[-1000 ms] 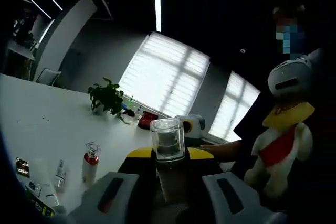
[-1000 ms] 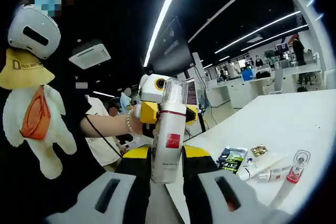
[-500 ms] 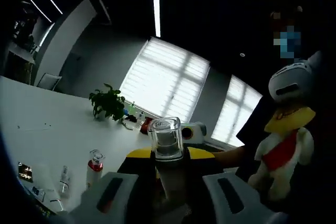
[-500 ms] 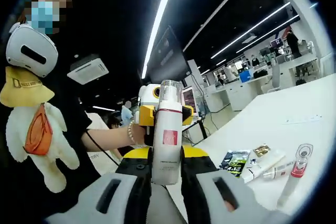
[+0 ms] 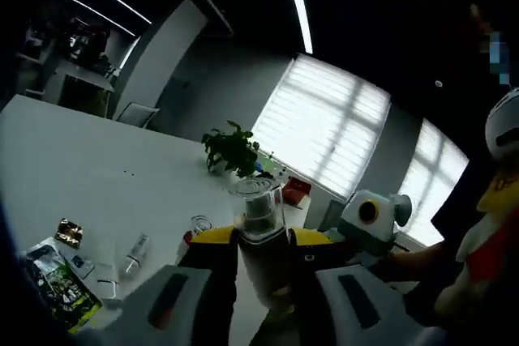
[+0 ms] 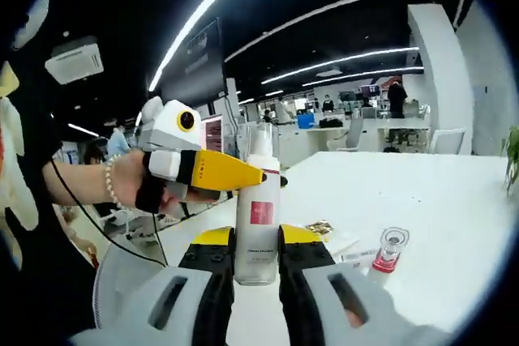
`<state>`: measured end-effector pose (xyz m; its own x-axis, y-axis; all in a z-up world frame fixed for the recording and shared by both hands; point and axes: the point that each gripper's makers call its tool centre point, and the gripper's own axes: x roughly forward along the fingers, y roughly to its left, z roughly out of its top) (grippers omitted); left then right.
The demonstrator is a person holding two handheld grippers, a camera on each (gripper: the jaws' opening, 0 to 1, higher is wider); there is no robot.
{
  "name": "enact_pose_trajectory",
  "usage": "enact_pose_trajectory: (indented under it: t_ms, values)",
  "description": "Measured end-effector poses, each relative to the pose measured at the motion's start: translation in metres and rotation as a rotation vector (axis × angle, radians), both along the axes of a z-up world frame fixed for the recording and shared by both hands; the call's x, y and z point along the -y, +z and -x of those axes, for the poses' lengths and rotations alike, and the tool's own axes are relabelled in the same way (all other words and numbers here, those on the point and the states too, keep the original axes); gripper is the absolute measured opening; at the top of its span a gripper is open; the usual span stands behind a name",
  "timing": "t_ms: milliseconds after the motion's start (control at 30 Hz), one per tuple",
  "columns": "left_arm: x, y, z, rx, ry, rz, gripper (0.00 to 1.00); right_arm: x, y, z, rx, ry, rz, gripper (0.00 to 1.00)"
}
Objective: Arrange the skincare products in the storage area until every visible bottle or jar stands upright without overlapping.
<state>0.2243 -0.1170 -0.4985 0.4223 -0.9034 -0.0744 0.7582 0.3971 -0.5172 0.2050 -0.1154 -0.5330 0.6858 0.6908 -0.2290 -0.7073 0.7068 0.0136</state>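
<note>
In the left gripper view my left gripper is clamped on a clear-capped bottle, held above the white table. In the right gripper view my right gripper pinches a tall white bottle upright. I judge both mid-carry; next I set each standing, apart.

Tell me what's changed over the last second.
Both hand-held grippers swung round, so both views panned. The left hand-held gripper now reaches the white bottle that the right hand-held gripper holds. Unchanged: both stay shut on their bottles; the jar-topped bottle is in the left one.
</note>
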Motion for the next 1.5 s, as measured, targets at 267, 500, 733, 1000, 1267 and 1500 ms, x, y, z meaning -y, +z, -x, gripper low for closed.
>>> enact_pose_trajectory:
  t_ms: [267,500,733,1000,1267,1500]
  values:
    - [-0.010,-0.018,-0.018,-0.141,0.229,-0.029,0.15,0.007,-0.010,-0.013,0.117,-0.162,0.251,0.19]
    - [-0.008,-0.022,-0.014,-0.130,0.219,-0.066,0.14,0.010,-0.020,-0.010,0.112,-0.188,0.260,0.20]
    - [-0.001,-0.020,-0.007,-0.085,0.113,-0.075,0.14,0.013,-0.017,-0.001,0.074,-0.132,0.192,0.20]
    - [0.020,0.002,0.023,0.082,-0.157,-0.094,0.14,0.017,-0.002,0.020,0.024,0.015,0.059,0.23]
    - [0.026,-0.001,0.039,0.175,-0.303,-0.176,0.14,0.021,-0.004,0.036,-0.035,0.168,0.044,0.24]
    - [0.037,0.007,0.060,0.359,-0.438,-0.230,0.14,0.025,0.003,0.043,-0.041,0.294,0.035,0.23]
